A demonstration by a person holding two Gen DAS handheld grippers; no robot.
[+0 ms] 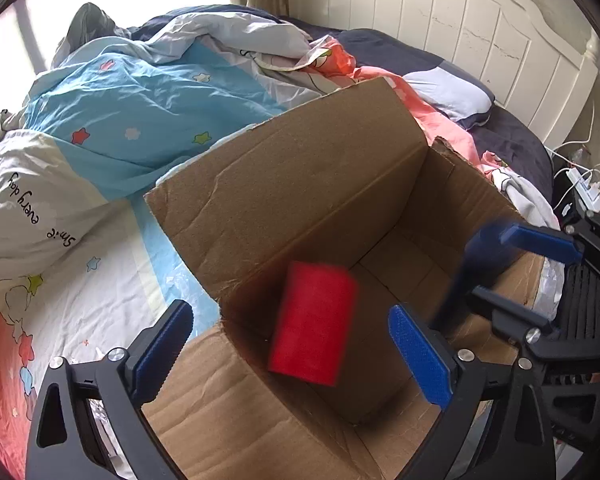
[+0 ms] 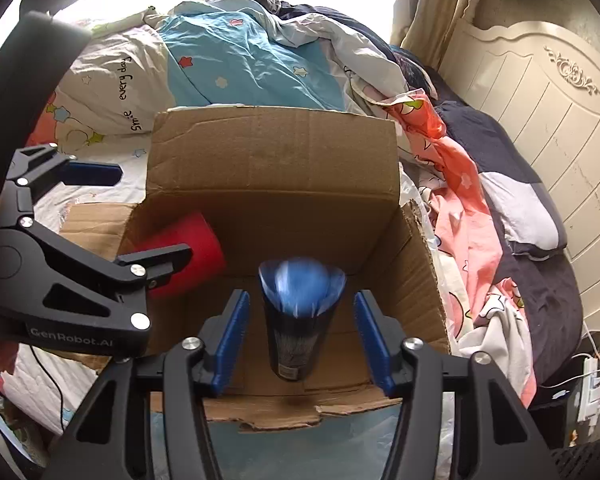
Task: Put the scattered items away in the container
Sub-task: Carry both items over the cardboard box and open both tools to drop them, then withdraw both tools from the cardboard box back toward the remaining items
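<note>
blurred: blue bottle [image 2: 301, 312], red can [image 1: 314, 322] | hidden: can's lower part behind left tool [image 2: 96, 216] | cut off: box [image 1: 260, 432] near flap at bottom edge

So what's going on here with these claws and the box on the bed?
A person is tidying items into a cardboard box on the bed, with a claw in each hand. Both claws are open over it. A red cylinder sits between the left claw fingers, a blurred dark blue bottle between the right claw fingers; neither is gripped.
</note>
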